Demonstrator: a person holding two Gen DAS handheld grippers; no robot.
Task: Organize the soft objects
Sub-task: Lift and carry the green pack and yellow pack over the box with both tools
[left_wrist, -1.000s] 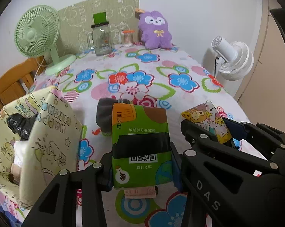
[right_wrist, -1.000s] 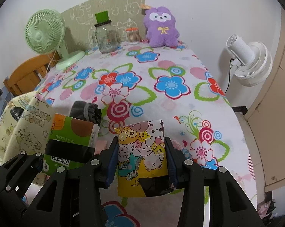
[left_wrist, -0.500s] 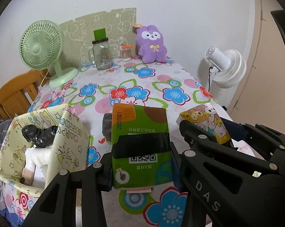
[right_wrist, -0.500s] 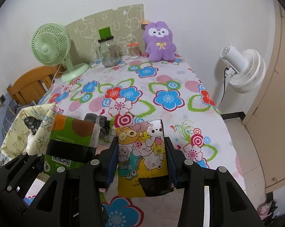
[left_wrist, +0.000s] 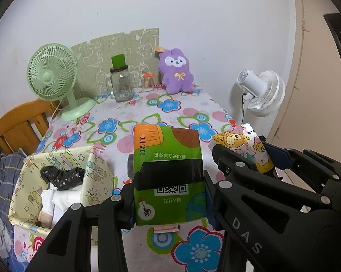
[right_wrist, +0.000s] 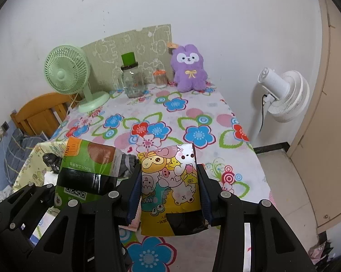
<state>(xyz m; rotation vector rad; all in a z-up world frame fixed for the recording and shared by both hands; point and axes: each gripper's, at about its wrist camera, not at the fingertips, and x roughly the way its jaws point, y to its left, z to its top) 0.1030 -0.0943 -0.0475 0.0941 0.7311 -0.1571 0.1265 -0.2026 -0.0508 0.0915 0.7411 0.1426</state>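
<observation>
My left gripper [left_wrist: 168, 195] is shut on a green tissue pack [left_wrist: 168, 170] with a black band and a QR code, held above the flowered table [left_wrist: 170, 106]. My right gripper [right_wrist: 169, 190] is shut on a yellow cartoon-print tissue pack [right_wrist: 170, 185], also off the table. Each pack shows in the other view: the cartoon pack [left_wrist: 243, 145] at the right, the green pack [right_wrist: 84, 172] at the left. A cream fabric basket [left_wrist: 95, 176] stands at the front left with a black crumpled item [left_wrist: 61, 176] and white things inside. A dark grey sock [right_wrist: 128, 165] lies on the table behind the packs.
At the table's back stand a green desk fan [left_wrist: 54, 77], a glass jar with a green lid [left_wrist: 119, 83], a small jar of sticks [left_wrist: 147, 82] and a purple plush [left_wrist: 176, 72]. A white floor fan [left_wrist: 261, 90] stands right of the table, a wooden chair [left_wrist: 18, 127] left.
Both grippers have risen with their packs, so the table and the basket look lower and farther. The basket's inside has come into sight. Neither grip has changed.
</observation>
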